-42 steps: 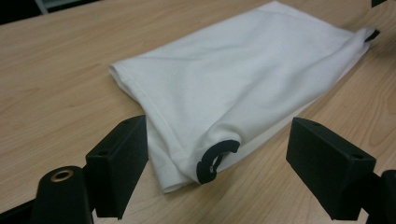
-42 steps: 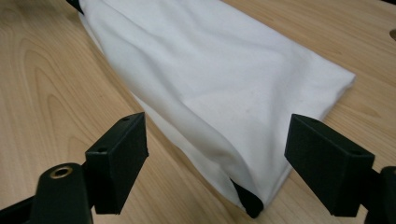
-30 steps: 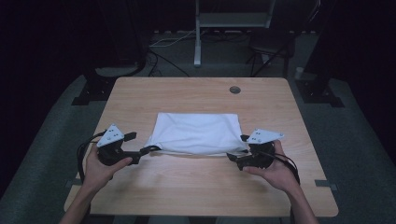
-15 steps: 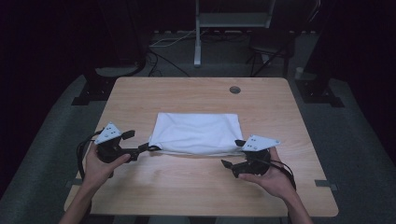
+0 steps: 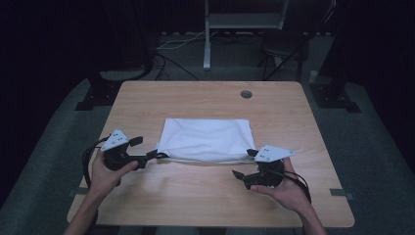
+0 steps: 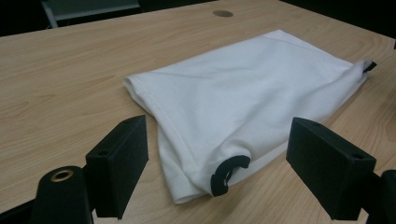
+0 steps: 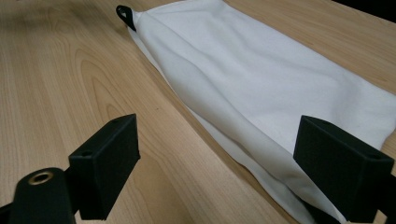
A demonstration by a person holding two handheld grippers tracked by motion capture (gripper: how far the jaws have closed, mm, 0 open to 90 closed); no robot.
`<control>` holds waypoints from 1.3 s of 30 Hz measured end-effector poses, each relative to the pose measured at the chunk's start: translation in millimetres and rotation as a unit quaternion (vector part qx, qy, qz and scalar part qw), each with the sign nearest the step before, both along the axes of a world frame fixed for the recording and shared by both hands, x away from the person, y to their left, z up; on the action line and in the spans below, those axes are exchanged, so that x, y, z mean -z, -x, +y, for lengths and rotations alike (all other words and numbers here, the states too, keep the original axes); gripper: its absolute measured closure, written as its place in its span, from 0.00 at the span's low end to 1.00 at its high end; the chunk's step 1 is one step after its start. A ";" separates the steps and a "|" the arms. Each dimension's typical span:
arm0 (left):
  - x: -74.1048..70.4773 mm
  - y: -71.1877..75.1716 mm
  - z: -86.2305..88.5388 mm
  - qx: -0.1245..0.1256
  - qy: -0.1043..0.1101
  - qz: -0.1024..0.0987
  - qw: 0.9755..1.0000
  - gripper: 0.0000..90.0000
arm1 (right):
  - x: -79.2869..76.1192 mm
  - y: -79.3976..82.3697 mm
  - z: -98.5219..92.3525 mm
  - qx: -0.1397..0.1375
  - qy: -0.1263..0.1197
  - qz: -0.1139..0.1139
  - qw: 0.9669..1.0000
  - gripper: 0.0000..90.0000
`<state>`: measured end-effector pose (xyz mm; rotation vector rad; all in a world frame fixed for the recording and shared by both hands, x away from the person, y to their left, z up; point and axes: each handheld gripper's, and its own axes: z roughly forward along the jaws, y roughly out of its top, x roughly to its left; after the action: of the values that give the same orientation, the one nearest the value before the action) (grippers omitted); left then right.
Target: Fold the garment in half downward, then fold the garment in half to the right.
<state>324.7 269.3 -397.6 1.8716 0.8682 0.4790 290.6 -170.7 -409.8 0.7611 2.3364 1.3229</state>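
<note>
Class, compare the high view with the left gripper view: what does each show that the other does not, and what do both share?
High view alone: both hands, the left gripper at the near left corner of the white cloth, the right gripper drawn back, the whole table, the floor and a chair behind.

Left gripper view alone: its two black jaws standing wide apart, and between them the small black loop at the cloth's near corner, lying free.

Both: the folded cloth flat on the wooden table, and the round hole near the far edge.

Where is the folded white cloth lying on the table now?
In the high view, the white cloth lies flat near the middle of the wooden table, between the left hand-held gripper and the right hand-held gripper.
</note>
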 end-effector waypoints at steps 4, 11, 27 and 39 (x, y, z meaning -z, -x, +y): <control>-0.9 0.2 0.7 0.000 0.004 -0.003 1.000 0.23 | 2.5 5.7 1.3 -0.005 -0.002 0.002 1.000 0.15; -1.8 -0.3 -2.0 0.006 0.005 -0.007 1.000 0.23 | 5.1 19.1 3.0 -0.018 -0.003 0.000 1.000 0.15; -11.5 -58.5 -22.4 -0.002 -0.025 0.025 0.999 0.23 | -5.0 20.1 13.7 -0.022 -0.009 -0.015 1.000 0.15; 6.8 -150.7 -32.2 -0.048 -0.055 0.107 0.992 0.23 | -7.9 9.4 46.9 -0.059 -0.002 -0.015 0.998 0.15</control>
<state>475.4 237.1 -404.4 2.0150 1.0986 0.3958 281.2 -123.8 -402.0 0.6092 2.3879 1.3787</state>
